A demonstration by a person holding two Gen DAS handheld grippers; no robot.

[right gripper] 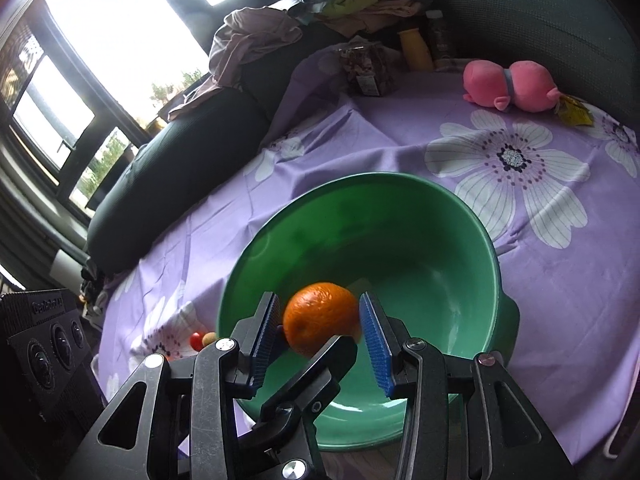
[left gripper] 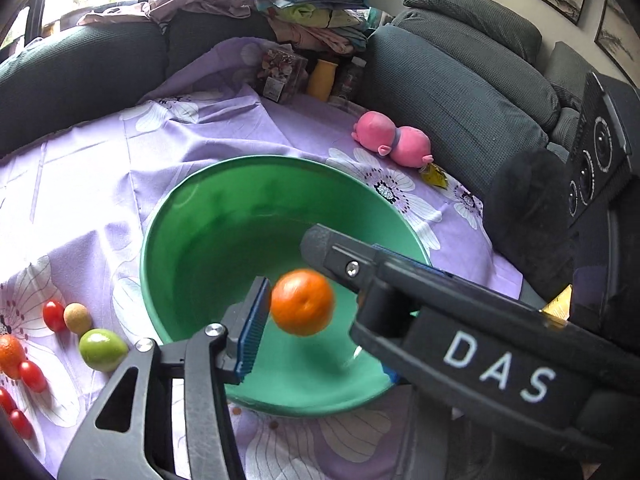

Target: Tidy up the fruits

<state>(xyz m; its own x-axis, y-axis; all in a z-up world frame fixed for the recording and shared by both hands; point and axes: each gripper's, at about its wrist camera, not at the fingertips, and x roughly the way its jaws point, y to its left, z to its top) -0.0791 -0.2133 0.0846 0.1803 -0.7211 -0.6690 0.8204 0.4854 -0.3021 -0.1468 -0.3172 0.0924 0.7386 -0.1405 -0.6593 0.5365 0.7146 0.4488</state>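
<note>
A mandarin orange (left gripper: 302, 302) (right gripper: 320, 320), slightly blurred, hangs in the air over the inside of the green bowl (left gripper: 224, 232) (right gripper: 400, 232). My left gripper (left gripper: 308, 304) is open: its left blue pad (left gripper: 252, 328) is beside the orange and not pressing it, and its other finger (right gripper: 320, 364) crosses under the fruit. My right gripper (right gripper: 320, 300) is open too, with the orange seen between its pads but unheld; its finger (left gripper: 340, 258) reaches over the bowl. A green fruit (left gripper: 102, 349), cherry tomatoes (left gripper: 54, 315), a tan fruit (left gripper: 77, 317) and another orange (left gripper: 10, 354) lie left of the bowl.
Everything sits on a purple flowered cloth (left gripper: 200, 128) ringed by a dark sofa (left gripper: 460, 92). A pink plush toy (left gripper: 392, 140) (right gripper: 508, 86) lies behind the bowl. A clear snack box (left gripper: 280, 74), a yellow bottle (left gripper: 322, 78) and piled clothes (left gripper: 312, 12) stand at the back.
</note>
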